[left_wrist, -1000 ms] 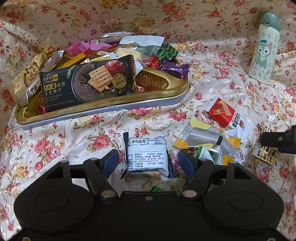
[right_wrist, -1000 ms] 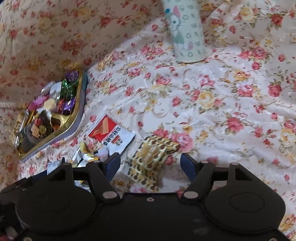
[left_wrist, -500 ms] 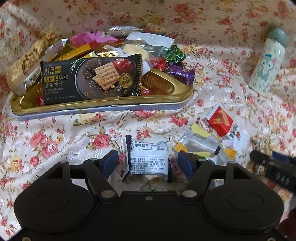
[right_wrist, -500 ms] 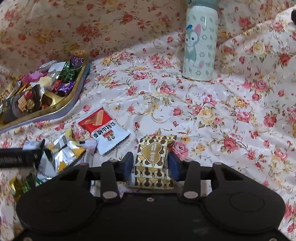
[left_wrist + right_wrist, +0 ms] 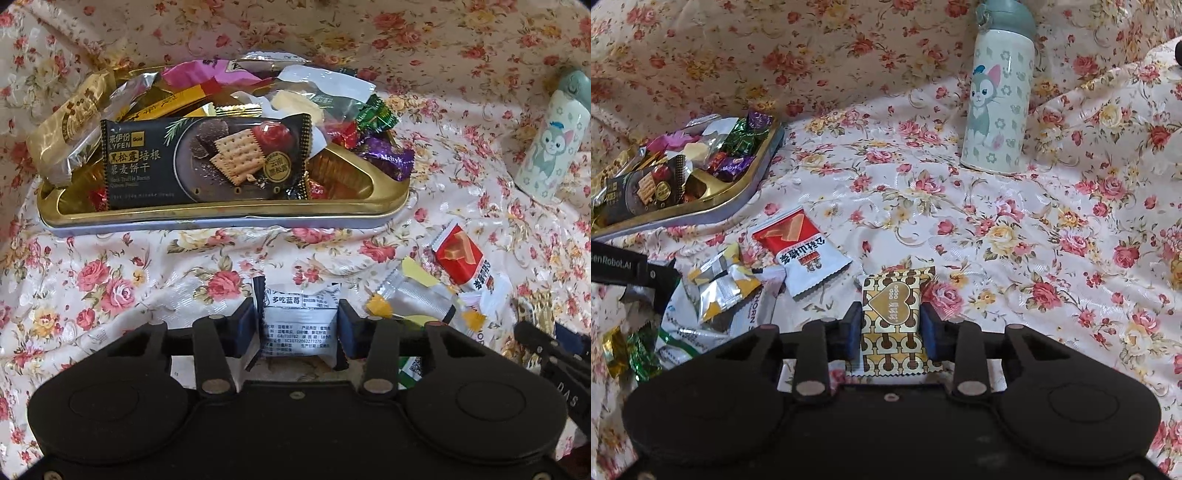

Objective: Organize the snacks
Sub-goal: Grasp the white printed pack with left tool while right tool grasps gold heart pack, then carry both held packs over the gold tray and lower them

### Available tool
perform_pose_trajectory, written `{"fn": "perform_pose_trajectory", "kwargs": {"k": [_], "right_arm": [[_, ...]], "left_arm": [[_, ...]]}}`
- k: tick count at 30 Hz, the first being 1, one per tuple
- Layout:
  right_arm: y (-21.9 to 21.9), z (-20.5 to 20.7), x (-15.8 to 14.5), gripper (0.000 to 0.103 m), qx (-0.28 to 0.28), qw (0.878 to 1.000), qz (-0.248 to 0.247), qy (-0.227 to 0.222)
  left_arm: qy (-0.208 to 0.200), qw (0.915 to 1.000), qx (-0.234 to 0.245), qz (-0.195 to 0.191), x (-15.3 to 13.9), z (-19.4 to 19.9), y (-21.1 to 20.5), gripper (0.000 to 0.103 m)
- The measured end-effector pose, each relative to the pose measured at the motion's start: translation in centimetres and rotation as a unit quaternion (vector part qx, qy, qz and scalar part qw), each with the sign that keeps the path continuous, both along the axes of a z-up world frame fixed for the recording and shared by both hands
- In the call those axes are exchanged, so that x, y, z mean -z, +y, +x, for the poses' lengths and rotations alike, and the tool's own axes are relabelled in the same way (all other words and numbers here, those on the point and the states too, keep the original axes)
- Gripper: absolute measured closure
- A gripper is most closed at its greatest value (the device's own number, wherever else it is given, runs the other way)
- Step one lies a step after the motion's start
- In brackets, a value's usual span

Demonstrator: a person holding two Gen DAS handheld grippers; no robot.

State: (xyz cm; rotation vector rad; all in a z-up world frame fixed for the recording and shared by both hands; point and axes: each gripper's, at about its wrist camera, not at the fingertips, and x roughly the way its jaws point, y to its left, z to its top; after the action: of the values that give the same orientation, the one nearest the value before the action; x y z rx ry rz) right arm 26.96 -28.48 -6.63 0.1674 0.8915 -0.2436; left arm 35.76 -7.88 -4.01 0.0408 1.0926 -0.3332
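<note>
My left gripper [image 5: 297, 325] is shut on a white blueberry snack packet [image 5: 300, 317], held just above the floral cloth. Beyond it lies a gold tray [image 5: 221, 214] piled with snacks, among them a black cracker pack [image 5: 207, 158]. My right gripper [image 5: 891, 332] is shut on a gold-and-brown heart-print packet [image 5: 892, 314]. A red-and-white wafer packet [image 5: 799, 247] and silver-yellow wrappers [image 5: 724, 284] lie loose on the cloth, left of the right gripper. The tray also shows in the right wrist view [image 5: 713, 210] at far left.
A pale green cat-print bottle [image 5: 997, 99] stands upright at the back right; it also shows in the left wrist view [image 5: 550, 136]. Small gold and green candies [image 5: 628, 354] lie at the lower left. The left gripper's body [image 5: 628, 266] enters the right wrist view.
Both grippers went from open to shut: the left closed on the blueberry packet, the right on the heart-print packet. Both views have drawn back slightly.
</note>
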Motion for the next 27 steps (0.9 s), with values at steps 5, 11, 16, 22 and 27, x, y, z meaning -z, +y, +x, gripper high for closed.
{"fn": "perform_pose_trajectory", "kwargs": {"k": [5,11,16,22,27], "right_arm": [[0.4,-1.0,-0.7,0.069,-0.004,1.0,0.008,-0.007],[0.6,-2.8,-2.8,0.069,-0.006,0.999,0.017,-0.027],[0.9,-5.1,-4.8,0.069,-0.012,0.999,0.031,-0.041],[2.0,-9.2,-6.5,0.069,-0.02,0.997,0.05,-0.056],[3.4,-13.4,-7.7,0.069,-0.037,0.995,0.056,-0.067]], "left_arm": [[0.008,0.9999,-0.009,-0.01,-0.3,-0.2,0.7,0.051],[0.015,0.9996,-0.016,-0.016,-1.5,-1.9,1.4,0.051],[0.009,0.9997,-0.02,-0.014,-3.3,-4.7,2.5,0.051],[-0.007,0.9997,-0.021,-0.008,-5.4,-9.6,3.9,0.051],[-0.017,0.9995,-0.024,-0.013,-6.2,-14.1,5.1,0.051]]}}
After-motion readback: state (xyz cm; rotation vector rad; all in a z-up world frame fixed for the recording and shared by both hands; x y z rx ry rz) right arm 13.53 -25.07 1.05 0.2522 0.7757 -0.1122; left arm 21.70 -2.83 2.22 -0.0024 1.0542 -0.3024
